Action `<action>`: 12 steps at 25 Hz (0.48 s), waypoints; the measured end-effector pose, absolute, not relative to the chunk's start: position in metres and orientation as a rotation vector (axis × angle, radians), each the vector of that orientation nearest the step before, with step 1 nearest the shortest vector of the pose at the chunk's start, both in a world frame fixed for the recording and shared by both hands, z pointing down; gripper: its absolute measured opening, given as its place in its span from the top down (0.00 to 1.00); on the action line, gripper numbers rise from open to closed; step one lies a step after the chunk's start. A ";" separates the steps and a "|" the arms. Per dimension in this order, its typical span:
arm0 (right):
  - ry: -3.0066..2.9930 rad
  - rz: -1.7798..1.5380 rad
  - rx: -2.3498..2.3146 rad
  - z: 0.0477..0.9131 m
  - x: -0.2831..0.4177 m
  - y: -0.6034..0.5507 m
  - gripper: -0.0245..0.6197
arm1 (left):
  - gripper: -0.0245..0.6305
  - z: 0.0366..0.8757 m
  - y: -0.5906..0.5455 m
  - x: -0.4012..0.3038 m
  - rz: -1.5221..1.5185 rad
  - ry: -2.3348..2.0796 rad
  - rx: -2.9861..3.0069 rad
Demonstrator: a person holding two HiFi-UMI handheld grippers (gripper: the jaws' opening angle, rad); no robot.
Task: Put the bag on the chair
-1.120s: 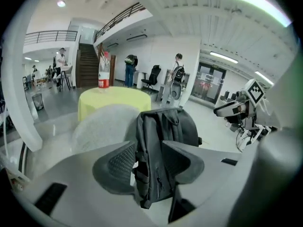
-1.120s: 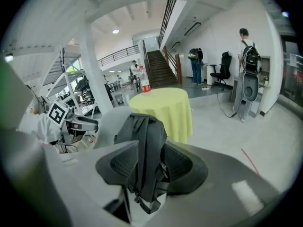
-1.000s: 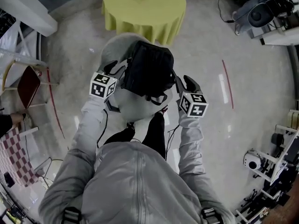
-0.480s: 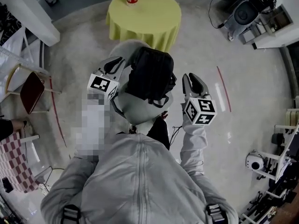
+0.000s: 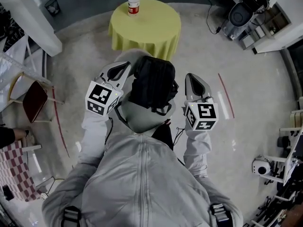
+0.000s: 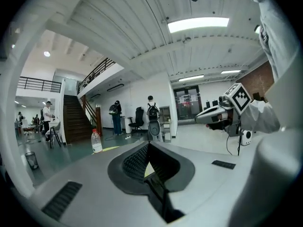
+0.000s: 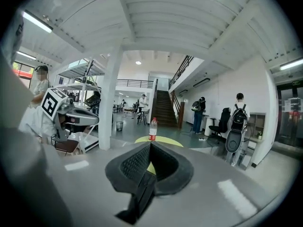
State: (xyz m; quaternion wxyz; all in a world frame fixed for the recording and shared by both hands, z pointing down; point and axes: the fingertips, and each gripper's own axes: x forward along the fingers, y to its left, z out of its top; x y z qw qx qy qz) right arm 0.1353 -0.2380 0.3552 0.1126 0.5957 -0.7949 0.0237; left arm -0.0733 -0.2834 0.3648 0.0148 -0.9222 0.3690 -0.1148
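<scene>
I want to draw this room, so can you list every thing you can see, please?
bag: one, black, on top of the chair
chair: one, grey, right in front of the person
table: one, round with a yellow cloth, beyond the chair
bottle: one, clear with a red label, near the table's far edge
red chair: one, dark red seat, at the far left
jacket: one, grey, worn by the person
left gripper: one, grey, shut and empty, left of the bag
right gripper: one, grey, shut and empty, right of the bag
</scene>
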 end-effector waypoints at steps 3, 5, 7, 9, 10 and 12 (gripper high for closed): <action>-2.355 0.051 1.742 0.346 0.130 -0.237 0.95 | 0.95 0.349 -0.278 -0.068 -0.313 1.128 -2.856; -2.379 0.040 1.728 0.341 0.125 -0.236 0.95 | 0.95 0.343 -0.276 -0.066 -0.300 1.116 -2.845; -2.393 0.017 1.703 0.337 0.119 -0.235 0.95 | 0.95 0.339 -0.276 -0.065 -0.291 1.114 -2.841; -2.397 -0.017 1.683 0.333 0.115 -0.235 0.95 | 0.95 0.337 -0.275 -0.063 -0.290 1.111 -2.843; -2.397 -0.033 1.679 0.331 0.114 -0.234 0.95 | 0.95 0.336 -0.274 -0.062 -0.291 1.108 -2.844; -2.395 -0.047 1.677 0.328 0.112 -0.234 0.95 | 0.95 0.336 -0.272 -0.060 -0.294 1.101 -2.847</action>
